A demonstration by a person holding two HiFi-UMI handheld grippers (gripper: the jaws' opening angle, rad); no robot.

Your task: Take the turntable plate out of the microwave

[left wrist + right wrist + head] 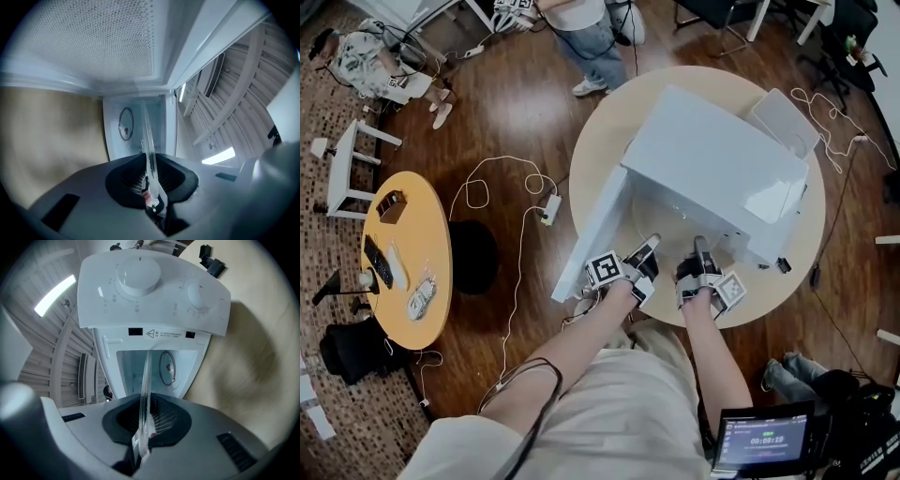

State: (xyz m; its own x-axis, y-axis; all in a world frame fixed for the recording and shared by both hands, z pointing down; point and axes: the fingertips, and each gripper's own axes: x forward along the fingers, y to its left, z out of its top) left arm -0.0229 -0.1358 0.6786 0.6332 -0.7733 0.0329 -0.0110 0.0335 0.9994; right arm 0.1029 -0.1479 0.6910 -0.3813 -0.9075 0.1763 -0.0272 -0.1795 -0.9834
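Note:
A white microwave (712,159) stands on a round beige table (811,253), its door (595,230) swung open to the left. The clear glass turntable plate (149,150) is seen edge-on, clamped between the jaws of my left gripper (151,169). My right gripper (146,414) is shut on the same plate (145,380) at its near rim. In the head view both grippers, left (649,246) and right (701,248), sit side by side at the mouth of the oven. Behind the plate the cavity shows the roller ring (167,367). The control panel with two knobs (140,277) is in the right gripper view.
A person (586,37) stands beyond the table. A small orange table (403,253) with a remote stands at the left, a white stool (347,169) beside it. A power strip (550,208) and cables lie on the wooden floor. A white lid (783,120) lies behind the microwave.

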